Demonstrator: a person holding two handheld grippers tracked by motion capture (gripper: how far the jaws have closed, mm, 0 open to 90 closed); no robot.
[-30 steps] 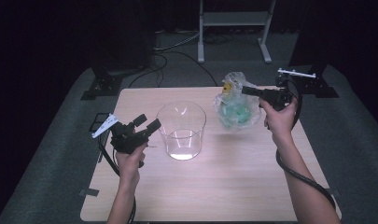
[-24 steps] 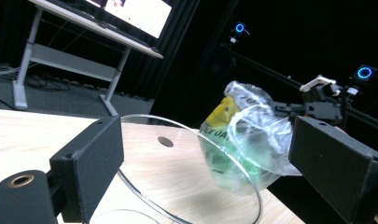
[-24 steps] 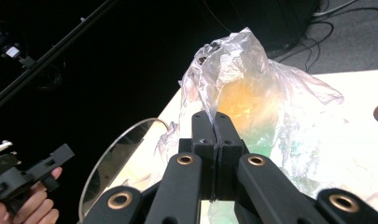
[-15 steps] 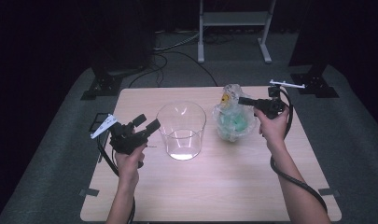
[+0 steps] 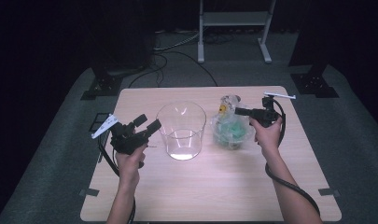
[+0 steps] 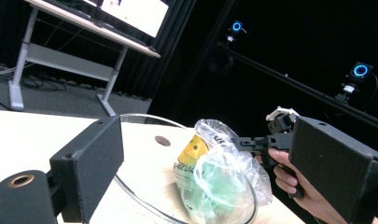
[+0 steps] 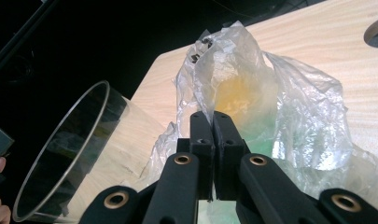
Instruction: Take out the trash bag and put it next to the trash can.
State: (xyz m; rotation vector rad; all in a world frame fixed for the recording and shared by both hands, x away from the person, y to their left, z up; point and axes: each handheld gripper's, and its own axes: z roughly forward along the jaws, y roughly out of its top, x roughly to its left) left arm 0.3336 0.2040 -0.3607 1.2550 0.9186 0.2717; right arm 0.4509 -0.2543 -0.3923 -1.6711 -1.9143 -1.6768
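Observation:
A clear plastic bag (image 5: 231, 127) with green and yellow contents rests on the wooden table (image 5: 210, 186), just right of a clear round container (image 5: 181, 130). My right gripper (image 5: 238, 111) is shut on the bag's upper plastic; in the right gripper view its jaws press together on the film of the bag (image 7: 252, 93), with the container (image 7: 70, 154) to the left. My left gripper (image 5: 148, 124) hovers open just left of the container, holding nothing. In the left gripper view its wide-apart jaws frame the bag (image 6: 214, 177) and the right gripper (image 6: 252, 141) beyond the container's rim (image 6: 144, 116).
A metal stand (image 5: 233, 28) and cables (image 5: 177, 51) lie on the grey floor beyond the table's far edge. Dark equipment bases (image 5: 312, 81) sit at both far corners. A screen on a desk (image 6: 116, 18) is in the background.
My right gripper has carried the bag left and down, from near the far right of the table to beside the container. The left gripper has stayed in place.

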